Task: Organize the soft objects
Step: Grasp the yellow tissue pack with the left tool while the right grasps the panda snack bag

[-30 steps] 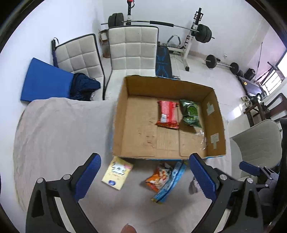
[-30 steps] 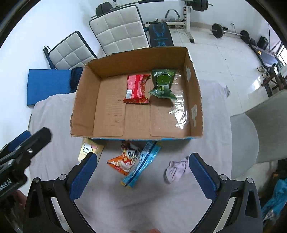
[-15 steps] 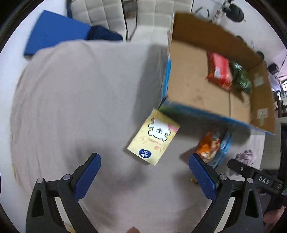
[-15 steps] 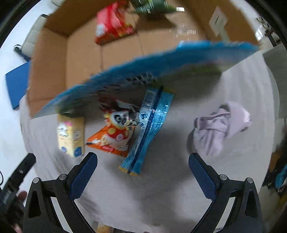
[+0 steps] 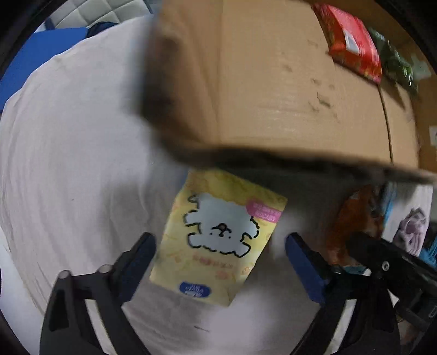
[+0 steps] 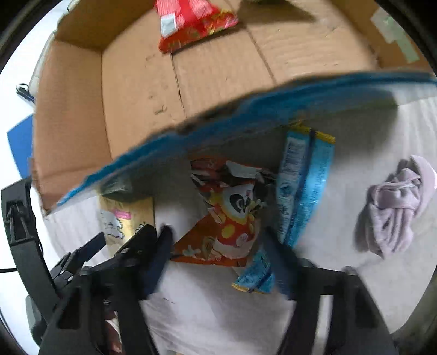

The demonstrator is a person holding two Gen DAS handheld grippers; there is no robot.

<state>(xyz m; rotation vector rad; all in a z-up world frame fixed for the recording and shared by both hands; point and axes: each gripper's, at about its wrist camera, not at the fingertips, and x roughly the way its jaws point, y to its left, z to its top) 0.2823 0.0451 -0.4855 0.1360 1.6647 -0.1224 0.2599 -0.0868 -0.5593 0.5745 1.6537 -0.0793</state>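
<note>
A yellow packet with a white dog drawing [image 5: 218, 234] lies on the grey cloth in front of the cardboard box [image 5: 273, 82]. My left gripper [image 5: 220, 262] is open, low over it, one finger on each side. My right gripper [image 6: 218, 251] is open around the lower end of an orange panda snack bag [image 6: 232, 218]. A blue packet [image 6: 303, 185] lies beside that bag, and a lilac cloth [image 6: 393, 213] lies to the right. A red packet [image 6: 188, 21] and a green packet [image 5: 396, 62] lie in the box.
The box's near wall [image 6: 245, 114] rises just behind the packets. The grey cloth [image 5: 68, 150] spreads to the left of the box. A blue mat [image 5: 41, 52] lies beyond the cloth at the far left.
Both grippers have dropped down and forward toward the cloth. The left now straddles the yellow packet; the right now straddles the orange snack bag and its fingers have narrowed.
</note>
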